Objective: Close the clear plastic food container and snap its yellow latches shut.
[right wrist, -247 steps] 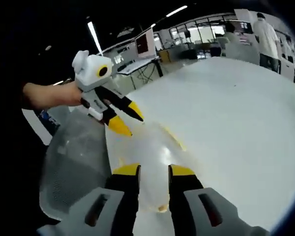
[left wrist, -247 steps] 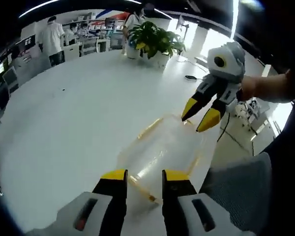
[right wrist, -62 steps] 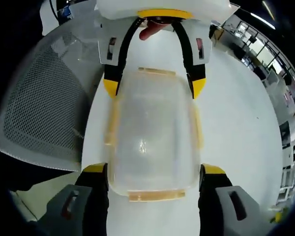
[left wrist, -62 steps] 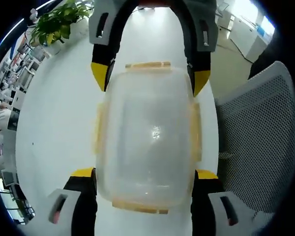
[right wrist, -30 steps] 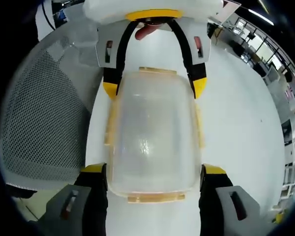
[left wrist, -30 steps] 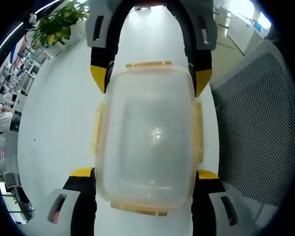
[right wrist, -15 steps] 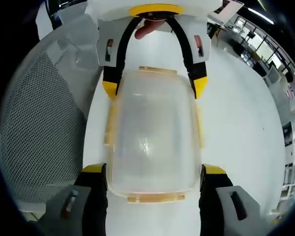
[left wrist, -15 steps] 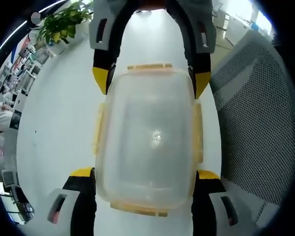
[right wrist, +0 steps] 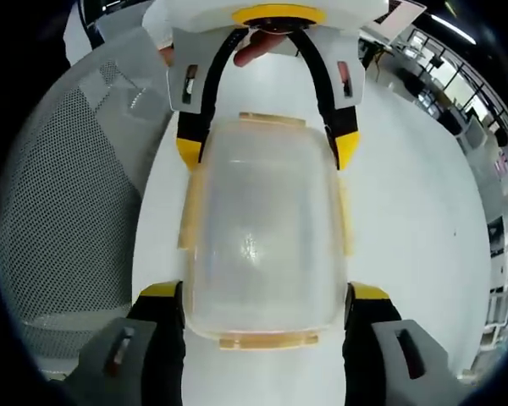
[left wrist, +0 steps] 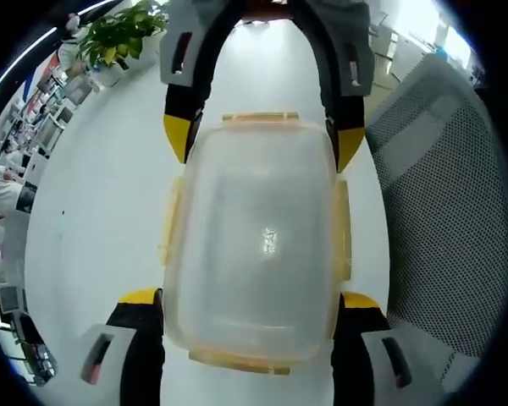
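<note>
The container (left wrist: 256, 245) is sitting on the white table (left wrist: 102, 211), with the left gripper (left wrist: 247, 306) and right gripper (right wrist: 264, 300) spread wide, straddling opposite ends. Uneven squeezing is likely to skid it sideways, leaving the latches (right wrist: 269, 341) unsnapped.

An open-plan office: desks with monitors (left wrist: 34, 127), potted plant (left wrist: 118, 38), mesh chair (right wrist: 63, 220)

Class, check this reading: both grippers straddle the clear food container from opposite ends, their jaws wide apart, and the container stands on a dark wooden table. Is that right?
One thing is wrong: the table is white, not dark wood, as the left gripper view shows. The rest holds: the left gripper and the right gripper straddle the clear food container from opposite ends, jaws wide apart.
</note>
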A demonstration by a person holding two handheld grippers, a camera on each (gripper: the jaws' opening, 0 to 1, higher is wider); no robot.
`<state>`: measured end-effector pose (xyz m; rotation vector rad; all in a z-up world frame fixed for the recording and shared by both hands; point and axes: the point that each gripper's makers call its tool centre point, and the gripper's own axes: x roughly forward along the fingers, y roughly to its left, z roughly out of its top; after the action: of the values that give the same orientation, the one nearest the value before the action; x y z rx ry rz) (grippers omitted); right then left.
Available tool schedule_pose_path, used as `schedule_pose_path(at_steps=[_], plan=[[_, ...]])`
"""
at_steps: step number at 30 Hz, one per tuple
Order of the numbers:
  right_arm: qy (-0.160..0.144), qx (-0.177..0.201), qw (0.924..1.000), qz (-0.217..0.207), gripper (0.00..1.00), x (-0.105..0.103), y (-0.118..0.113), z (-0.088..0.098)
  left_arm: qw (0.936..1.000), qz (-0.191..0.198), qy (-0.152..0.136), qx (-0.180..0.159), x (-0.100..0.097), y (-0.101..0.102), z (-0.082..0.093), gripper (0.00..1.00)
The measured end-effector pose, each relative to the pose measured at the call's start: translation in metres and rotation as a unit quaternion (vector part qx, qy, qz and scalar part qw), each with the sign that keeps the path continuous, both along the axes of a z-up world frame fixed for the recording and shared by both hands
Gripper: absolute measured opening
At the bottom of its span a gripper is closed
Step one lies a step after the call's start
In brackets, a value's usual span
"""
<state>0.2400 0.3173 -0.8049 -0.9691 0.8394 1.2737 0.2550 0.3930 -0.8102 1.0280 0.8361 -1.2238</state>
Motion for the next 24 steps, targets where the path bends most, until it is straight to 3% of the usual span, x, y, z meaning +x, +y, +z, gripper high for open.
schedule_pose_path(at_steps=[24], plan=[[0.003,0.005,1.0000,-0.001,0.74,0.030,0.023,0.000,1.0000,0.006,0.003,-0.003,0.029,0.022,-0.001,0.80]])
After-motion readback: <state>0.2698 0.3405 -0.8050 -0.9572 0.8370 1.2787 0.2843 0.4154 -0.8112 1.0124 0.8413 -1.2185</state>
